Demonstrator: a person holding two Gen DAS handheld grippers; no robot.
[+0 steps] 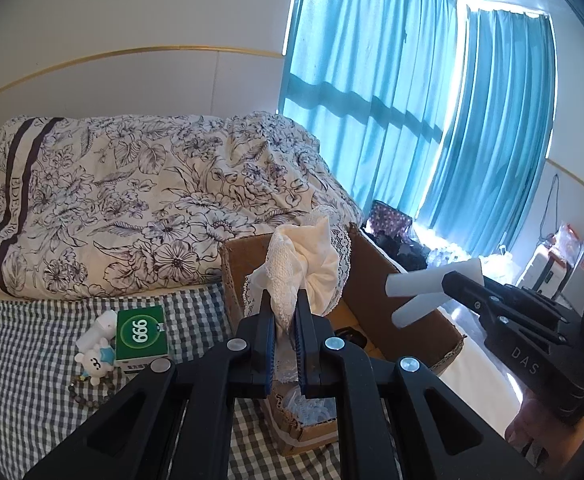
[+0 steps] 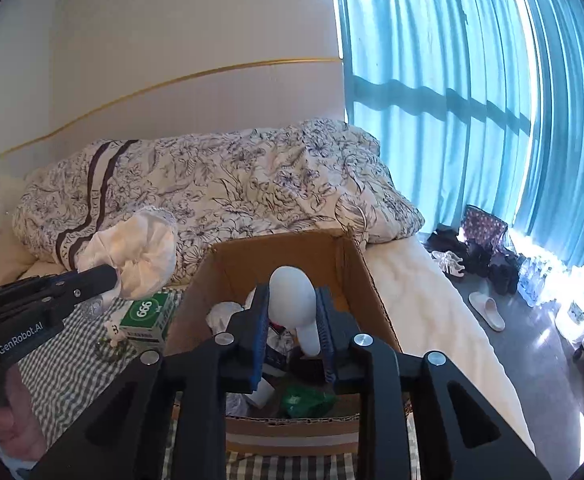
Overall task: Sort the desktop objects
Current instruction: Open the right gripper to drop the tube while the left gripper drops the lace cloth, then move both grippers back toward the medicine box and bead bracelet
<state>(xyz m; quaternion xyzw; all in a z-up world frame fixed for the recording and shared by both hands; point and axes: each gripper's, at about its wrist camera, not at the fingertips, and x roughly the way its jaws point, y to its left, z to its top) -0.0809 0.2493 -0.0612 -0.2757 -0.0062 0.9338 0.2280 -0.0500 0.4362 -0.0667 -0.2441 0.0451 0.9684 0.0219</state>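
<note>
Clearly, the cream lace-trimmed cloth (image 1: 307, 264) is bunched into a soft rosette, clamped between the left gripper's (image 1: 285, 316) jaws and held above the near left corner of the cardboard box (image 2: 292, 252). Right of it, the right gripper (image 2: 292, 320) has its jaws clamped on a smooth white Y-shaped plastic piece (image 2: 293, 296), over the open box. Inside lie crumpled white and green items, too jumbled to identify. Left of the box, on the checked bedsheet (image 1: 24, 344), sit a green carton (image 1: 142, 334) and a small bear figurine (image 1: 94, 362).
</note>
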